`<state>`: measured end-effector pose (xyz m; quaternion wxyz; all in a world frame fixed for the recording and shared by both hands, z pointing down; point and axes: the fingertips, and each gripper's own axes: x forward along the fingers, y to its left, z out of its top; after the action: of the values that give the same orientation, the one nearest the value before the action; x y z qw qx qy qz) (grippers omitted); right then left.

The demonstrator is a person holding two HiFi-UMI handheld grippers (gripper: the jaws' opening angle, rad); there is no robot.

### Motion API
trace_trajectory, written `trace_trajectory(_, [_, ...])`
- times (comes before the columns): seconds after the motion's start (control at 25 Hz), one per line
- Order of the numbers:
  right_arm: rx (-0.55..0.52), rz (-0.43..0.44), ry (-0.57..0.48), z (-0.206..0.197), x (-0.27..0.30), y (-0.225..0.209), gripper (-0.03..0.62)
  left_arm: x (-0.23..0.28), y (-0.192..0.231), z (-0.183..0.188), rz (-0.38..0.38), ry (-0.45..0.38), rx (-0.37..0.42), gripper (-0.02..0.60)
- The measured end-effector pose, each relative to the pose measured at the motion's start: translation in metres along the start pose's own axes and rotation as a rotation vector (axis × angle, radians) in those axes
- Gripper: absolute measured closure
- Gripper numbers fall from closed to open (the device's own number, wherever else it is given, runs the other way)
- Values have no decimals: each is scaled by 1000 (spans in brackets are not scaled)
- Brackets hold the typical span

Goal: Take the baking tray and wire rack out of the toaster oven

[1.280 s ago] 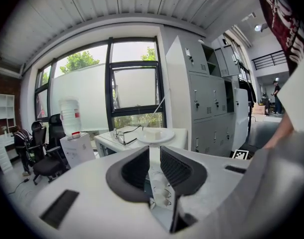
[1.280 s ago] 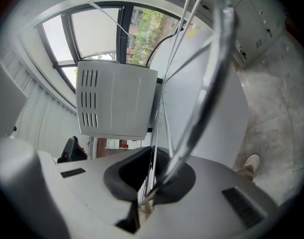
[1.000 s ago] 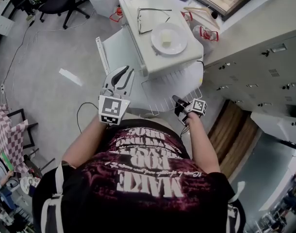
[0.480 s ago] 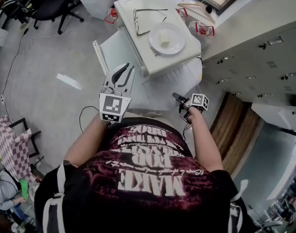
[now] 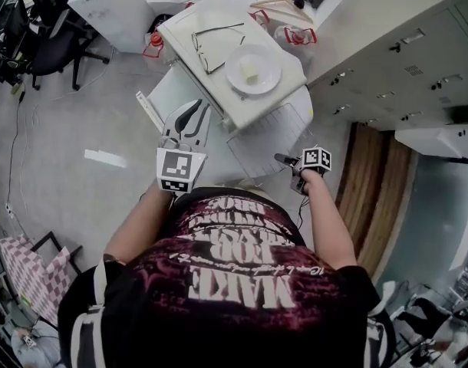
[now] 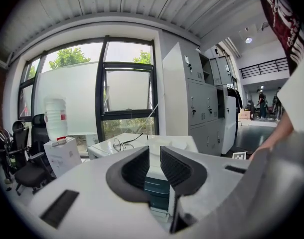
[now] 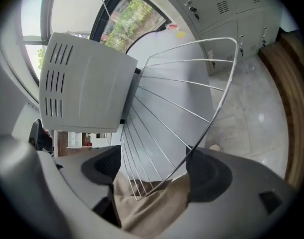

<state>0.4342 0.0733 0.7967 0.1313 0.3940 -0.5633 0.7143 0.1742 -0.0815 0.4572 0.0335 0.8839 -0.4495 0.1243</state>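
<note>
wire rack point(image 5: 268, 133) out of toaster oven point(image 5: 215, 87), beside its vented side, near corner between right gripper point(image 5: 286, 162) jaws. jaws just been opening, stand wide, clear of wire. baking tray unseen. open oven door point(image 5: 176, 90) faces left gripper point(image 5: 192, 112): slightly parted, empty, nearer.

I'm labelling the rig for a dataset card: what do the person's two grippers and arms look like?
Both the left gripper and right gripper are light grey shells with curved black fingers, each carrying a cube with black-and-white square markers. The person wears a dark short-sleeved T-shirt with pale lettering; forearms bare.
</note>
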Motion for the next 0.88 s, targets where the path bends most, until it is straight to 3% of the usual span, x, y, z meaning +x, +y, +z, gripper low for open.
trace_trajectory(0.08, [-8, -50, -57, 0, 1, -3, 192, 6, 9, 3, -42, -5, 5, 512])
trace_trajectory(0.24, [-92, -216, 0, -4, 15, -8, 169, 18, 27, 6, -126, -5, 19, 512])
trace_trajectory(0.52, [-199, -499, -12, -2, 16, -18, 146, 27, 50, 9, -253, -4, 50, 512])
trace_trajectory(0.88, [-176, -652, -201, -6, 9, -4, 128, 28, 82, 4, -366, -7, 80, 512])
